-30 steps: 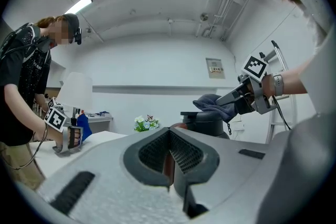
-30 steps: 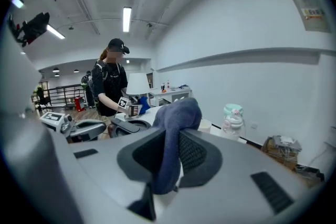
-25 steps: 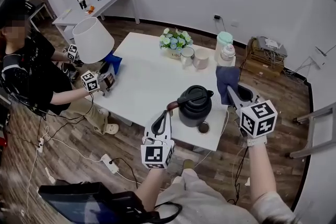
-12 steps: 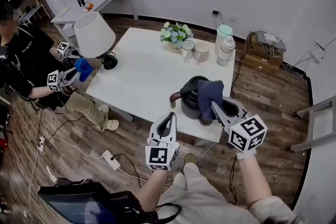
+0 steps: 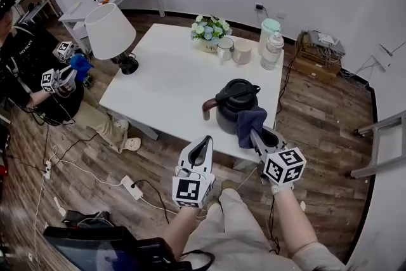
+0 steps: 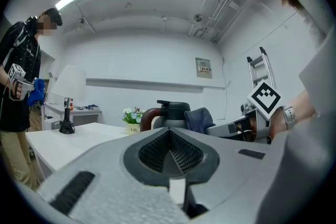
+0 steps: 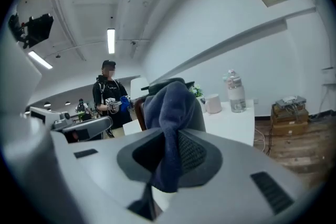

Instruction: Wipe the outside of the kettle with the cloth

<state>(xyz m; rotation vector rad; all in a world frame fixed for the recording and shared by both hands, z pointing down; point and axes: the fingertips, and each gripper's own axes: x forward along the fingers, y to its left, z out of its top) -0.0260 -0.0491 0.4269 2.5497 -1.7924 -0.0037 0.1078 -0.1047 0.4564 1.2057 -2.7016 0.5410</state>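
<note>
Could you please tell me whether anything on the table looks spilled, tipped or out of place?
Nothing stands out. The kettle stands upright near the table edge, and the right gripper holds the cloth against its side.

The kettle (image 5: pixel 236 112) has a dark grey body, smooth, with a low satin sheen, and its handle (image 5: pixel 207 108) is glossy reddish-brown. The cloth (image 5: pixel 249 125) is dark blue fabric, soft and matt. The left gripper (image 6: pixel 170 136) and right gripper (image 7: pixel 169 139) have matt grey plastic shells; the pads (image 6: pixel 153 151) are black with a fine ribbed grid. The table (image 5: pixel 171 85) is white, smooth and matt. The floor (image 5: pixel 330 130) is brown wood planking with a faint sheen. The lampshade (image 5: pixel 109 31) is white and matt.
</note>
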